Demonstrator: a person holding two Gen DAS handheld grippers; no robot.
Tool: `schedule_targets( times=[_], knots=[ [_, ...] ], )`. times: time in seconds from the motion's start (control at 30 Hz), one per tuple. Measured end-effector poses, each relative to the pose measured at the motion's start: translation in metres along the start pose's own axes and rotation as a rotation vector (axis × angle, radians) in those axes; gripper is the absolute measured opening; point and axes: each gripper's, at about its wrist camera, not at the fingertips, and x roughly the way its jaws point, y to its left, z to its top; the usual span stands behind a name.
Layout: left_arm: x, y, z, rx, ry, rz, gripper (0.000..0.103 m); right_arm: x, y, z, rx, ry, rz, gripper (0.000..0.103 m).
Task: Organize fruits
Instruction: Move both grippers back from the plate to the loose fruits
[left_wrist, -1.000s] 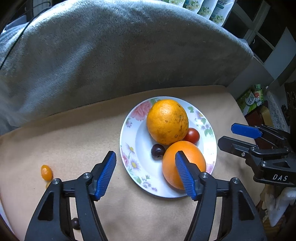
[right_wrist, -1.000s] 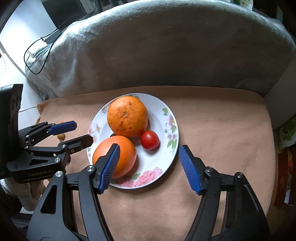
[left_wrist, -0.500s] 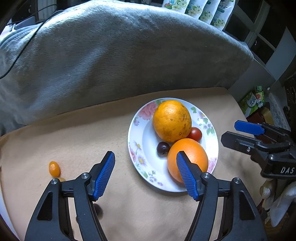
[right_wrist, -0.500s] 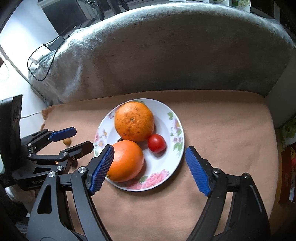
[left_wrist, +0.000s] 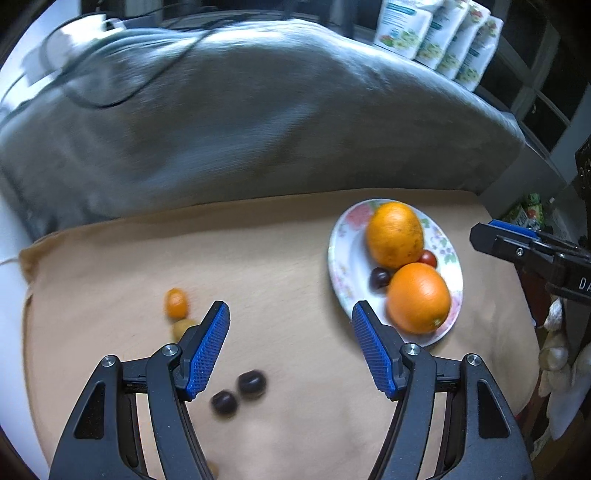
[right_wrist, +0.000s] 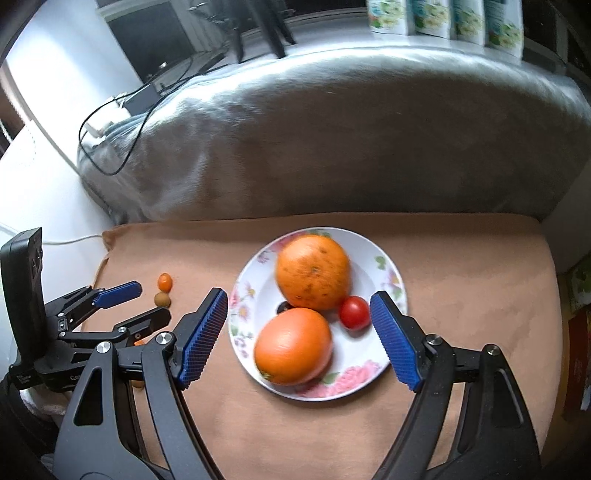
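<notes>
A floral plate (left_wrist: 341, 258) (right_wrist: 391, 275) on the tan cushion holds two oranges (left_wrist: 394, 234) (right_wrist: 313, 271), a red cherry tomato (right_wrist: 354, 313) and a dark fruit (left_wrist: 379, 277). Loose on the cushion left of the plate lie a small orange kumquat (left_wrist: 176, 302) (right_wrist: 165, 281), a tan round fruit (left_wrist: 181, 328) (right_wrist: 162, 299) and two dark fruits (left_wrist: 252, 384). My left gripper (left_wrist: 291, 347) is open and empty above the cushion, near the loose fruits. My right gripper (right_wrist: 297, 336) is open and empty, hovering over the plate.
A grey blanket-covered backrest (left_wrist: 258, 122) rises behind the cushion. Cables (right_wrist: 122, 122) run over its left end. Packaged goods (right_wrist: 443, 16) stand on the ledge behind. The cushion drops off at the left and right edges.
My left gripper has swung left and back from the plate, bringing the loose fruits into view. My right gripper has pulled back and shifted left; the plate now sits between its fingers.
</notes>
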Motion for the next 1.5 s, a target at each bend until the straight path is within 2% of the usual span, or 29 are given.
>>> schedule_targets(
  times=[0.23, 0.7, 1.1, 1.17, 1.43, 1.5],
  knots=[
    [-0.02, 0.041, -0.028, -0.076, 0.0, 0.048, 0.069, 0.01, 0.034, 0.007, -0.058, 0.039, -0.001, 0.082],
    [-0.037, 0.095, -0.074, -0.21, 0.033, 0.102, 0.069, 0.041, 0.107, 0.008, -0.188, 0.107, 0.109, 0.082],
    [-0.025, 0.118, -0.094, -0.318, 0.084, 0.019, 0.066, 0.094, 0.161, 0.002, -0.247, 0.215, 0.16, 0.082],
    [-0.022, 0.121, -0.097, -0.336, 0.095, 0.004, 0.06, 0.103, 0.17, 0.002, -0.259, 0.228, 0.166, 0.082],
    [-0.011, 0.126, -0.103, -0.373, 0.119, -0.037, 0.052, 0.134, 0.196, 0.001, -0.297, 0.283, 0.185, 0.081],
    [-0.01, 0.127, -0.102, -0.377, 0.121, -0.045, 0.05, 0.144, 0.199, 0.001, -0.304, 0.301, 0.187, 0.077]
  ],
)
